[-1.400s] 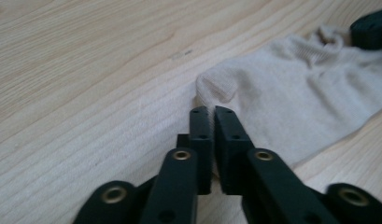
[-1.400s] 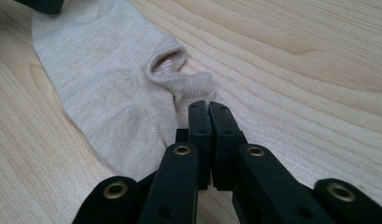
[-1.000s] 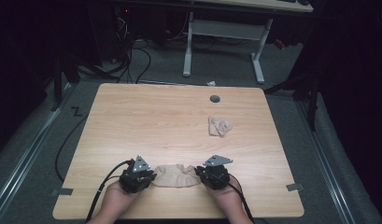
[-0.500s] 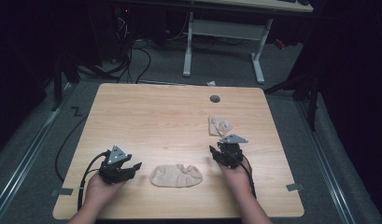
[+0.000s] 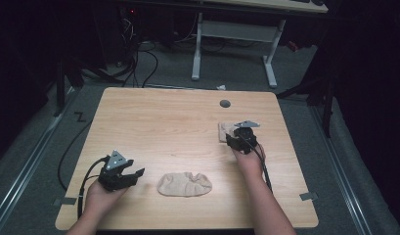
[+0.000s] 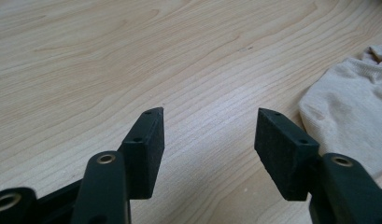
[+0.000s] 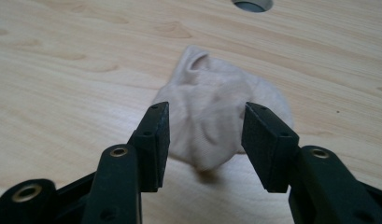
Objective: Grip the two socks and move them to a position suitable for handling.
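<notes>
I see two small beige socks on my wooden table. The near sock lies flat and a bit wrinkled in the lower middle of the high view, close to the table's front edge. The far sock is a small bunched lump to the right of the middle of that view, and my right gripper is right at it.

In the right gripper view the far sock sits in the middle of the frame. It is soft and creased, with one corner poking up at the top. My two black jaws are spread apart, one on each side of the near end of the sock. I cannot tell if they touch the cloth. A grey round hole shows at the top edge of this frame; in the high view it is a small grey dot near the table's far edge.

My left gripper is in the lower left of the high view, just left of the near sock and apart from it. In the left gripper view its jaws are spread wide over bare wood, and the near sock shows at the right edge.
</notes>
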`<action>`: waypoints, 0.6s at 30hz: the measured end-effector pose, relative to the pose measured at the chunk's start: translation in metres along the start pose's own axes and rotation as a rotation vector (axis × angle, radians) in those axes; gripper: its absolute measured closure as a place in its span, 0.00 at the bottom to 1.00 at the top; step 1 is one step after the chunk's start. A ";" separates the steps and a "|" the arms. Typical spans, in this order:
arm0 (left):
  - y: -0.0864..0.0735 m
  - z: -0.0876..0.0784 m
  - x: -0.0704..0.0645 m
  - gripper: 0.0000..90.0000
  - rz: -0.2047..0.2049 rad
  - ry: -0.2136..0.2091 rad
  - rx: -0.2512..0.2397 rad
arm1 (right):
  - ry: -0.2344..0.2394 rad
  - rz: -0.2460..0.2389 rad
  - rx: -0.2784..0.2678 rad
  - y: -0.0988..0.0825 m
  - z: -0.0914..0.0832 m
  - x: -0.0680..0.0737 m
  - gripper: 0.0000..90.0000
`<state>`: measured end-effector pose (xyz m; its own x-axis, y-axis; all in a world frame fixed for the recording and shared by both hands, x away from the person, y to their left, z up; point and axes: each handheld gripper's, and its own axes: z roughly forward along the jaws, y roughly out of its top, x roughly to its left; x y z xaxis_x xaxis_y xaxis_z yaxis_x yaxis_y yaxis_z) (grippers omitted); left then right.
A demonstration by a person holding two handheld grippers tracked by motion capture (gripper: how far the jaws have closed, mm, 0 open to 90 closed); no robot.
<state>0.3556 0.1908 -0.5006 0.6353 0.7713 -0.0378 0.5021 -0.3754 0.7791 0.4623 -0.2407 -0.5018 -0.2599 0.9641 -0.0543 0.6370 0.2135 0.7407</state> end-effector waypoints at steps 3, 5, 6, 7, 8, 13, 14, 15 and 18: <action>-0.001 0.001 0.000 0.48 0.002 -0.001 0.011 | 0.002 0.034 0.038 0.001 0.007 -0.008 0.56; -0.001 0.002 0.000 0.48 0.000 -0.003 0.010 | 0.004 0.042 0.048 0.002 0.011 -0.010 0.58; -0.001 0.002 0.000 0.48 -0.001 -0.004 0.009 | 0.006 0.044 0.056 0.003 0.012 -0.010 0.58; -0.001 0.002 -0.001 0.48 -0.001 -0.005 0.009 | 0.005 0.044 0.063 0.003 0.013 -0.010 0.62; -0.001 0.002 -0.001 0.48 -0.001 -0.006 0.009 | 0.010 0.042 0.063 0.003 0.014 -0.010 0.65; -0.001 0.003 -0.001 0.48 0.000 -0.009 0.014 | 0.009 0.030 0.076 0.002 0.016 -0.008 0.92; -0.001 0.003 -0.001 0.48 -0.001 -0.010 0.015 | 0.014 0.031 0.076 0.002 0.015 -0.008 0.95; -0.002 0.004 0.000 0.48 -0.001 -0.011 0.015 | 0.017 0.029 0.074 0.002 0.014 -0.008 0.96; -0.002 0.004 0.000 0.48 -0.001 -0.012 0.012 | 0.037 0.023 0.059 0.004 0.007 -0.006 0.96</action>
<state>0.3571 0.1895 -0.5041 0.6415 0.7657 -0.0460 0.5099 -0.3808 0.7713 0.4718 -0.2440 -0.5033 -0.2708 0.9626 -0.0119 0.6844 0.2012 0.7008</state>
